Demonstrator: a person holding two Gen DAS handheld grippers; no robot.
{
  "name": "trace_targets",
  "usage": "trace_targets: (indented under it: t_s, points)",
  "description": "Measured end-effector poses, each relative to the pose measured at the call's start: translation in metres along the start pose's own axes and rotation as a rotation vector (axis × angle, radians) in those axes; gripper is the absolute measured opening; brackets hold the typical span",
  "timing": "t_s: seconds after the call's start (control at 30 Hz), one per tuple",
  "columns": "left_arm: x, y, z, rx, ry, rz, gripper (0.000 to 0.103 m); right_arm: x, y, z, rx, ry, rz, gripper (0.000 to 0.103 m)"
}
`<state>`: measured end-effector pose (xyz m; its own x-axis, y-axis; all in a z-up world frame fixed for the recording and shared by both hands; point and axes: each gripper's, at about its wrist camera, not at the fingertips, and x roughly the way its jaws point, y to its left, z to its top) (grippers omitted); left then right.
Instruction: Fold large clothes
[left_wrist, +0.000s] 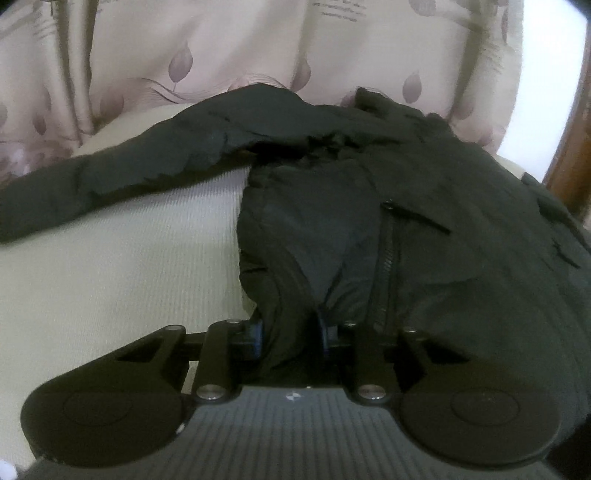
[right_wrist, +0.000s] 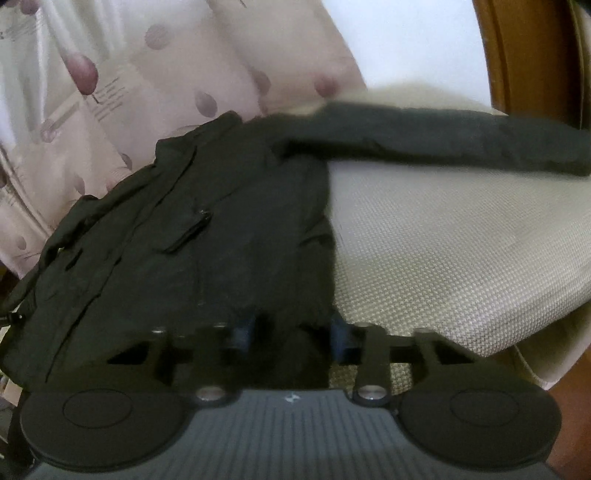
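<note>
While the left tool clenches the jacket hem beside its zipper, only the right tool view shows the other sleeve.

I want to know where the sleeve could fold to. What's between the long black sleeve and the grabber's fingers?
In the left wrist view, only bare cream cushion lies between the outstretched sleeve and the left gripper, which pinches the jacket hem.

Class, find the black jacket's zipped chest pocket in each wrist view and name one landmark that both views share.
Left wrist view: the zipped chest pocket sits right of centre, running up from near the left gripper.
Right wrist view: the pocket lies left of centre, above the right gripper.
Shared landmark: the leaf-print curtain behind the black jacket.
</note>
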<state>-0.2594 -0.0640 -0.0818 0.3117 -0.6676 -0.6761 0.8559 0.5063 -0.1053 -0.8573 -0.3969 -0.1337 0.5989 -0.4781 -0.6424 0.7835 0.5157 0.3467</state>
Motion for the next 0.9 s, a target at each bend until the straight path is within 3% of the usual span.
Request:
trace_targets:
  t_s: [0.13, 0.2, 0.27, 0.33, 0.37, 0.4, 0.43, 0.47, 0.57, 0.67, 0.77, 0.9]
  points:
    - [-0.020, -0.020, -0.014, 0.046, 0.017, 0.000, 0.029, -0.008, -0.006, 0.006, -0.034, -0.003, -0.041, 0.028]
    - [-0.032, -0.032, -0.016, 0.094, 0.016, 0.025, 0.034, -0.010, -0.008, 0.009, -0.029, -0.005, -0.056, 0.028]
    - [-0.047, -0.038, -0.011, 0.129, -0.016, 0.051, 0.034, -0.011, -0.013, 0.014, 0.008, -0.005, -0.036, 0.029]
    - [-0.068, -0.041, -0.001, 0.150, -0.090, 0.059, 0.055, -0.021, -0.026, 0.022, 0.095, -0.049, -0.004, 0.033]
    - [-0.078, -0.047, 0.003, 0.152, -0.133, 0.065, 0.078, -0.027, -0.035, 0.028, 0.141, -0.077, 0.010, 0.043]
    - [-0.086, -0.053, 0.009, 0.154, -0.187, 0.067, 0.095, -0.032, -0.044, 0.034, 0.176, -0.097, 0.021, 0.049]
    - [-0.092, -0.060, 0.014, 0.157, -0.248, 0.076, 0.101, -0.037, -0.051, 0.042, 0.214, -0.127, 0.025, 0.061]
    - [-0.093, -0.066, 0.021, 0.157, -0.292, 0.091, 0.103, -0.039, -0.059, 0.050, 0.249, -0.158, 0.024, 0.070]
    - [-0.073, -0.078, 0.042, 0.128, -0.353, 0.087, 0.103, -0.030, -0.094, 0.072, 0.419, -0.216, 0.051, 0.071]
    - [-0.037, -0.083, 0.058, 0.028, -0.372, 0.061, 0.103, -0.004, -0.134, 0.089, 0.628, -0.245, 0.059, 0.071]
    - [0.002, -0.085, 0.073, -0.054, -0.356, 0.046, 0.103, 0.019, -0.163, 0.095, 0.778, -0.238, 0.016, 0.071]
    - [0.041, -0.087, 0.080, -0.055, -0.374, 0.072, 0.103, 0.029, -0.171, 0.098, 0.852, -0.242, -0.128, 0.070]
